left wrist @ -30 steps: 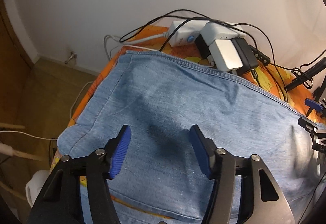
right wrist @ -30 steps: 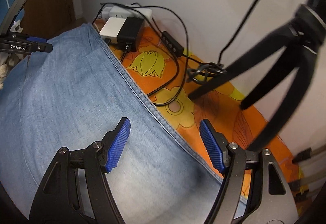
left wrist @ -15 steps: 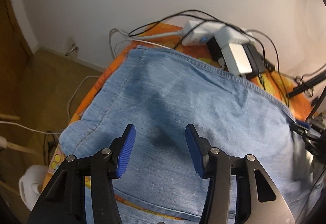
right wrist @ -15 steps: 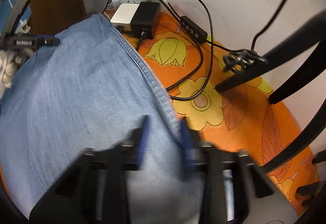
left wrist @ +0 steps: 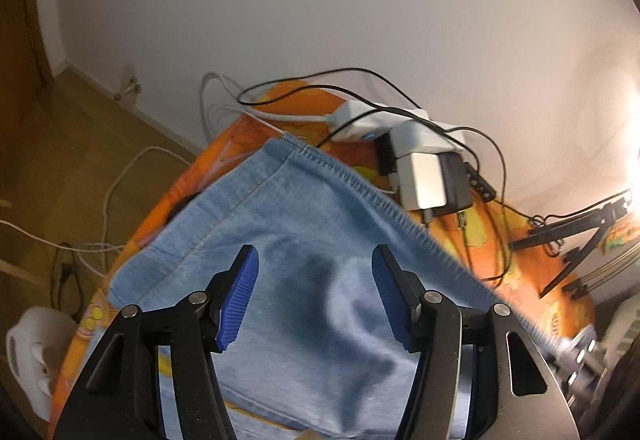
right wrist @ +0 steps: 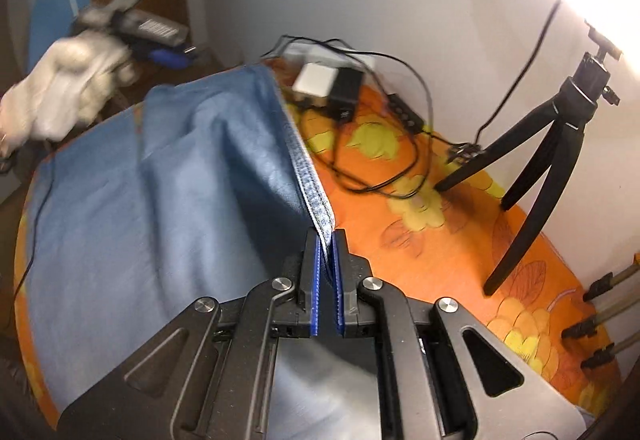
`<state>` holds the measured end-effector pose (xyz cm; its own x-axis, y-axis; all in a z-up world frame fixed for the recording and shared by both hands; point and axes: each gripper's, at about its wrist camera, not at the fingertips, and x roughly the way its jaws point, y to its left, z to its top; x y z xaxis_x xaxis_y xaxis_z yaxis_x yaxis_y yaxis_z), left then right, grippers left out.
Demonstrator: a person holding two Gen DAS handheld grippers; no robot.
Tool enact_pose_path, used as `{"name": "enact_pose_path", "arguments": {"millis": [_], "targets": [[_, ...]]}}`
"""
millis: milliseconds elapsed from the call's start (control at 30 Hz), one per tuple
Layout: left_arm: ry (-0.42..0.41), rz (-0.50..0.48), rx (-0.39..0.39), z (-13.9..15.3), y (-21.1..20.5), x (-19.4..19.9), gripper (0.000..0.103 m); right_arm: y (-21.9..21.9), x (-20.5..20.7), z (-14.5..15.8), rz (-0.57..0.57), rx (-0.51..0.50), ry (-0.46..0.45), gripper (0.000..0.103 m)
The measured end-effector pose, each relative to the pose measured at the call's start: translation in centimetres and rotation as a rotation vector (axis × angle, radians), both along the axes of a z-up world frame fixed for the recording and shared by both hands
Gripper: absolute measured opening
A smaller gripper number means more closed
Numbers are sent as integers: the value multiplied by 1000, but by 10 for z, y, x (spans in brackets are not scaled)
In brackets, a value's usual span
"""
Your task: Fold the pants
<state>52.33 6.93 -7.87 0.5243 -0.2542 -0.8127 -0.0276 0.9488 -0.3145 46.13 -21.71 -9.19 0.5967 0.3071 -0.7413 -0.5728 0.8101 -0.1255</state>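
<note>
Two grippers work the pants (right wrist: 132, 208), which lie on the orange flowered cloth (right wrist: 420, 252): the left gripper (left wrist: 314, 298) hovers spread and empty above the denim, while the right gripper (right wrist: 327, 282), open a second ago, has clenched on the stitched far edge and lifted it. A fold has probably begun. No writing is legible.

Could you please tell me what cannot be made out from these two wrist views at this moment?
- Left wrist view: the near part of the pants is hidden behind the left gripper.
- Left wrist view: the right gripper at the lower right edge is blurred and cut off.
- Right wrist view: the gloved hand is motion-blurred.
- Right wrist view: the seam's hold inside the right gripper is hidden by its fingers.
</note>
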Motion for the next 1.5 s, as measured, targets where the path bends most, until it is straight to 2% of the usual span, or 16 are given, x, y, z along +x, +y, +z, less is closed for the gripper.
{"name": "enact_pose_path", "arguments": {"millis": [133,267,400,600,667,733,800,900,933,967,1000,1067,1200,1367,1500], "targets": [[12,-28,-21,2,-17,6,61,8,-33,-3,30,-3,-14,6],[52,-68,-36,-4,-38,16,64,18,-57,-10,80,11,12,6],[98,-75,-2,-17,-54,23,66,26,-75,-21,118,1,39,6],[161,-58,10,-34,-65,29,66,36,-96,-34,155,-33,48,6],[172,-72,41,-38,-74,29,66,38,-99,-36,161,-44,44,6],[192,-70,123,-44,-84,31,66,40,-101,-38,170,-58,39,6],[206,-59,158,-51,-90,33,65,39,-101,-38,171,-57,38,6],[176,-23,188,-54,-92,31,54,37,-101,-38,174,-57,28,6],[164,-16,195,-53,-92,30,39,37,-101,-38,175,-60,23,6],[151,-11,194,-53,-90,29,16,37,-102,-38,175,-62,19,6],[146,-9,174,-53,-86,28,8,37,-100,-38,174,-62,18,6],[136,5,107,-52,-73,25,5,36,-98,-36,166,-61,12,6],[84,29,42,-38,-54,15,5,32,-94,-24,136,-55,-23,6],[-5,55,-26,3,-31,-4,5,25,-90,-4,77,-49,-69,6],[-74,75,-64,34,-6,-38,4,21,-92,11,45,-43,-93,6]]}}
